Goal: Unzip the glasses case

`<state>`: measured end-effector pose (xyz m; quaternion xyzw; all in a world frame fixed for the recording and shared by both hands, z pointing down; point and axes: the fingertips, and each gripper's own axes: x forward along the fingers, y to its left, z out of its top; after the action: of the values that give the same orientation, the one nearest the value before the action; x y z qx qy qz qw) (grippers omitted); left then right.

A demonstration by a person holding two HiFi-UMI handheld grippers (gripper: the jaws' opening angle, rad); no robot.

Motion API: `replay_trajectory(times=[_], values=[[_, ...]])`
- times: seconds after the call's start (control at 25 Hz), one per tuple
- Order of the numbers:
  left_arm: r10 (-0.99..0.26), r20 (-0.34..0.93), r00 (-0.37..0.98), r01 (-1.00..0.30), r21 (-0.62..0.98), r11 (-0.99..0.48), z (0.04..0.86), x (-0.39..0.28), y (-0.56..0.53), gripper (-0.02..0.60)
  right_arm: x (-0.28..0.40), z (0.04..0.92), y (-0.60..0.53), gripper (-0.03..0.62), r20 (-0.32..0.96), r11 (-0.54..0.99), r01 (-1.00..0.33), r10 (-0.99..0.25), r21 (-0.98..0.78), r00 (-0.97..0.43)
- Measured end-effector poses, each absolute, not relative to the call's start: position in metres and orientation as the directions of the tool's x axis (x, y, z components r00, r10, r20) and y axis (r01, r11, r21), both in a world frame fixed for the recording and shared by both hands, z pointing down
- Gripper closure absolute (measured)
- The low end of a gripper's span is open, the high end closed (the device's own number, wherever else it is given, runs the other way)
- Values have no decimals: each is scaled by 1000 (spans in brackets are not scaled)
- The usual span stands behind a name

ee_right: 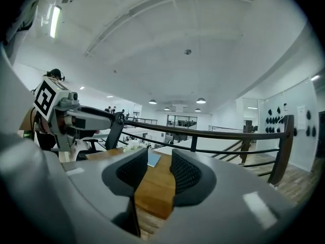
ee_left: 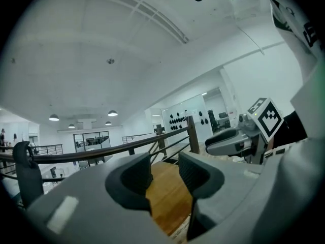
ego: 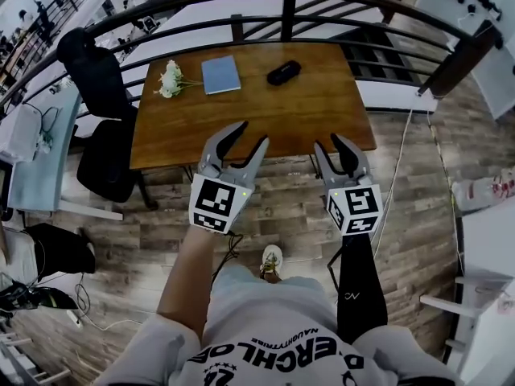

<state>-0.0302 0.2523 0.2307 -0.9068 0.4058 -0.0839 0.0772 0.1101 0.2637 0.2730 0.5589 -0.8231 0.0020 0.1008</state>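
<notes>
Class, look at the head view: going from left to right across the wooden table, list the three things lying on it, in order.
white flower bunch → blue notebook → black glasses case

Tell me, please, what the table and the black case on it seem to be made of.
Table: likely wood or veneer, warm brown with visible grain, low sheen. Glasses case: black, matte-looking, perhaps fabric-covered or plastic; too small to tell.

In the lower middle of the head view, the white shirt [ego: 282, 352] bears big black letters, only partly readable: "ERCHLO". The smaller line above them is unclear.
</notes>
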Motion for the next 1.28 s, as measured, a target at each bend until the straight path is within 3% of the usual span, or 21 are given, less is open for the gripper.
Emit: replay_trajectory(times=[0.84, 1.28], values=[[-688, 183, 703, -665, -175, -726, 310, -36, -14, 403, 94, 334, 2, 421, 248, 396, -916, -895, 64, -370], [-542, 398, 740, -573, -48, -818, 393, -27, -122, 411, 90, 387, -106, 419, 483, 532, -839, -767, 113, -422]])
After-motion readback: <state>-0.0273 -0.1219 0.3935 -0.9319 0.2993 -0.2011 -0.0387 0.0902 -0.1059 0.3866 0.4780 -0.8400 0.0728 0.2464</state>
